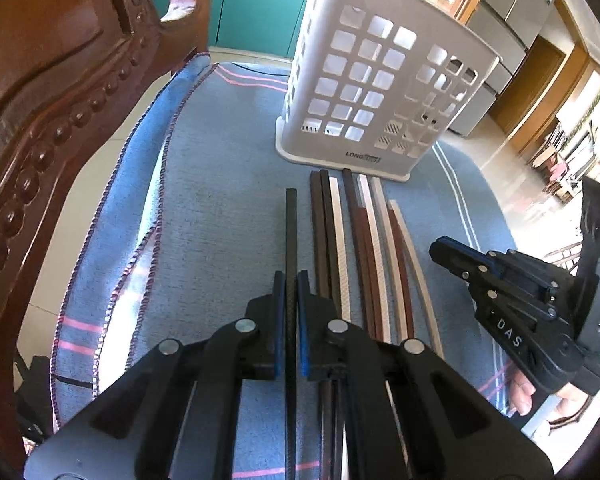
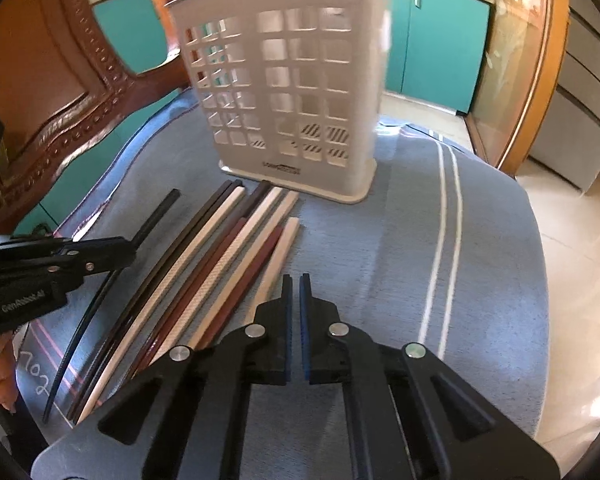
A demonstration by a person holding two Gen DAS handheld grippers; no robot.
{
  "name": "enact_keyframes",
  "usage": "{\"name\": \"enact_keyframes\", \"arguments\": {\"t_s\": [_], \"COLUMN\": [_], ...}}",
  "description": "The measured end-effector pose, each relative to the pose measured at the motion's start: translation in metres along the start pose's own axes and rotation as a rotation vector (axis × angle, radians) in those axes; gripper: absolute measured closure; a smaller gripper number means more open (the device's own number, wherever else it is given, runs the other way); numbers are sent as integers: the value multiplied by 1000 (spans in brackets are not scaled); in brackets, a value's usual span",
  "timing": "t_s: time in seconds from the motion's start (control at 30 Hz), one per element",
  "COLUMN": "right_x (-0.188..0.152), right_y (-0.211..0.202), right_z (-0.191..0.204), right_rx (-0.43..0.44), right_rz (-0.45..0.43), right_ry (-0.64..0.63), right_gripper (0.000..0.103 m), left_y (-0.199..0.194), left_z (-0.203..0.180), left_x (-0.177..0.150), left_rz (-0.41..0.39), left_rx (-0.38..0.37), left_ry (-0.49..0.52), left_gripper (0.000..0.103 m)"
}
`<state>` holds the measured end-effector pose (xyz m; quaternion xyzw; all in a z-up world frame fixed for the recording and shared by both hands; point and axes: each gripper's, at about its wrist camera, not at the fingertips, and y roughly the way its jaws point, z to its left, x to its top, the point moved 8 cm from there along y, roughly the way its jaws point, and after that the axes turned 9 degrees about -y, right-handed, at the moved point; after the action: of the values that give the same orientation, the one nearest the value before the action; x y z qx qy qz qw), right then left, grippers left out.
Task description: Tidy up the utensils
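Teal cabinet doors (image 2: 432,52) and a carved wooden chair back (image 1: 56,92) stand behind a worktop draped with a blue striped cloth (image 1: 220,168). Toward the far side of the cloth stands a pale perforated utensil basket (image 1: 376,84), upright on its flat base. Just in front of it lies a row of chopsticks (image 1: 364,240) in dark brown, reddish and cream, side by side and touching, their far ends close to the basket's base. One black chopstick (image 1: 291,232) lies a little apart to the left of that row, pointing toward the basket. The left tongs (image 1: 291,284) are clenched on this black chopstick, blue pads pressed on either side of it. The right tongs (image 2: 295,284) hover over bare cloth just right of the row, nearly shut with a slim gap, holding nothing.
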<state>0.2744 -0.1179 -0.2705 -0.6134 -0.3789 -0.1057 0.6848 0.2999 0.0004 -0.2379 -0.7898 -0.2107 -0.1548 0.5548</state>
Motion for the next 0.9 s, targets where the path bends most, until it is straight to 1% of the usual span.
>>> {"name": "enact_keyframes", "arguments": {"t_s": [0.1,0.17,0.27,0.33,0.4,0.47,0.6,0.67,0.8,0.87,0.9], "right_x": [-3,-4,-3,-1,1,1,1,2,3,5,7], "right_y": [-1,-2,-1,0,3,6,8,9,12,12,15], "right_z": [-5,-7,-7,0,5,9,17,20,22,23,21], "right_rx": [10,23,75,106,107,108,43,10,-17,-26,-29], "right_rz": [5,10,11,16,26,38,52,57,81,100,109], "right_ry": [17,36,73,75,64,55,2,-20,-12,-8,-7], "right_gripper": [99,99,96,85,78,77,77,77,77,77,77], "left_y": [1,3,12,17,19,20,20,19,21,22,22], "left_z": [4,5,6,4,2,1,-1,-3,-7,-7,-7], "left_x": [2,3,5,4,6,6,6,4,4,4,5], "left_rz": [0,0,7,6,-4,-12,-26,-31,-42,-44,-45], "left_rx": [2,20,51,76,98,109,134,147,192,210,218], "left_ry": [-11,-9,2,20,42,51,76,86,125,134,134], "left_gripper": [96,96,96,96,96,96,96,94,92,89,85]}}
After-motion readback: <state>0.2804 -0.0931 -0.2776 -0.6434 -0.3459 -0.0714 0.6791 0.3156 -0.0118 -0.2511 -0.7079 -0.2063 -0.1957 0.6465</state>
